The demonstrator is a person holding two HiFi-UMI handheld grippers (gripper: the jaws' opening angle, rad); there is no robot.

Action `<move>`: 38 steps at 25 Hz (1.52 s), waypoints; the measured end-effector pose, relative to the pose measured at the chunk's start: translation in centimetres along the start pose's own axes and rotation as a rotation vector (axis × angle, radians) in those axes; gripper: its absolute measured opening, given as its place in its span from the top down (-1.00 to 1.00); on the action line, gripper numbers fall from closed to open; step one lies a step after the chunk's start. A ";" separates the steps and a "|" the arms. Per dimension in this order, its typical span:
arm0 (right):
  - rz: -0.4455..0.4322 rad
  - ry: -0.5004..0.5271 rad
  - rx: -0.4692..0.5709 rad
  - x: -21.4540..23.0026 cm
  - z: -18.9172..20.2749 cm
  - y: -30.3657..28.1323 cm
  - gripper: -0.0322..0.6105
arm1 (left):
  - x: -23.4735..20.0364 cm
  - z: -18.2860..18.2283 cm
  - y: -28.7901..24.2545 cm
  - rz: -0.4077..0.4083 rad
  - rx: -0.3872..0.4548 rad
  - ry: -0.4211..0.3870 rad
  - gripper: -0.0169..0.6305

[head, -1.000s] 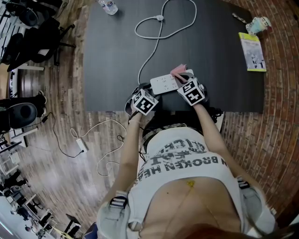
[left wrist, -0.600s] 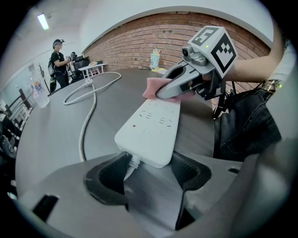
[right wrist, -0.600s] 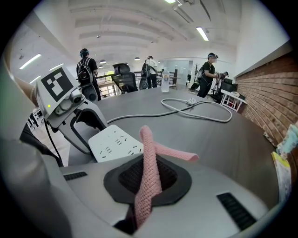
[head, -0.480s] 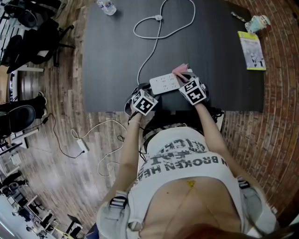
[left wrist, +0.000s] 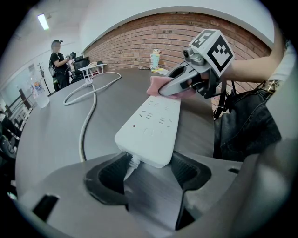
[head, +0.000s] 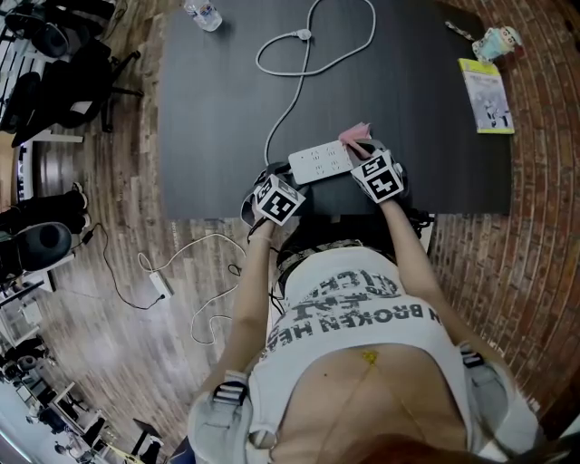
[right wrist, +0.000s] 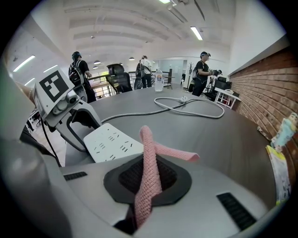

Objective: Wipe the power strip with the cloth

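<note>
A white power strip (head: 319, 163) lies near the front edge of the dark table (head: 217, 118), and its cable (head: 308, 54) loops away to the back. My left gripper (head: 285, 178) is at the strip's cable end. In the left gripper view that end (left wrist: 151, 125) sits between the pads of my left gripper (left wrist: 148, 169), which are shut on it. My right gripper (head: 362, 151) is shut on a pink cloth (right wrist: 148, 162) at the strip's other end (right wrist: 114, 142). The cloth (left wrist: 156, 86) rests against that far end under my right gripper (left wrist: 168, 89).
A water bottle (head: 201, 14) stands at the table's back left. A yellow-green booklet (head: 487, 95) and a small figure (head: 501, 41) lie at the back right. Office chairs (head: 63, 63) stand left of the table. An adapter with cable (head: 159, 283) lies on the floor. People stand far off (right wrist: 77, 69).
My right gripper and the pink cloth have shifted a little to the right, along the strip's far end. The left gripper and the strip have hardly moved.
</note>
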State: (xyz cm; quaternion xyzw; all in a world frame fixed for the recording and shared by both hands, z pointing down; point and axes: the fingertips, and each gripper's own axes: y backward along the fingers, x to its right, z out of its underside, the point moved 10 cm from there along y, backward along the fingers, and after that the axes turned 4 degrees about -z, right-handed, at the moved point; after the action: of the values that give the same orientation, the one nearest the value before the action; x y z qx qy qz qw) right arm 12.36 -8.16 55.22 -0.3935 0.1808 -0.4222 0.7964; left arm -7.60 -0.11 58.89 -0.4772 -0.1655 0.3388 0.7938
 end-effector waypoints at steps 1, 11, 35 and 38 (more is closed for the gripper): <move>0.004 -0.003 0.000 0.1 0.1 0.1 0.85 | 0.0 0.0 0.0 0.001 -0.001 0.000 0.08; 0.026 -0.020 0.015 0.7 0.6 0.4 0.85 | 0.0 0.0 0.0 0.000 0.001 -0.002 0.08; 0.126 -0.105 0.032 2.8 2.3 1.7 0.85 | 0.0 0.0 0.0 0.002 -0.003 -0.004 0.08; 0.137 -0.125 0.033 2.9 2.6 1.9 0.85 | 0.0 0.0 0.0 0.003 -0.002 -0.003 0.08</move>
State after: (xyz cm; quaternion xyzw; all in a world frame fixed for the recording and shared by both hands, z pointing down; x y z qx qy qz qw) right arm 16.67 -8.66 55.48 -0.3927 0.1501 -0.3441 0.8395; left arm -7.64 -0.10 58.92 -0.4778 -0.1662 0.3405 0.7926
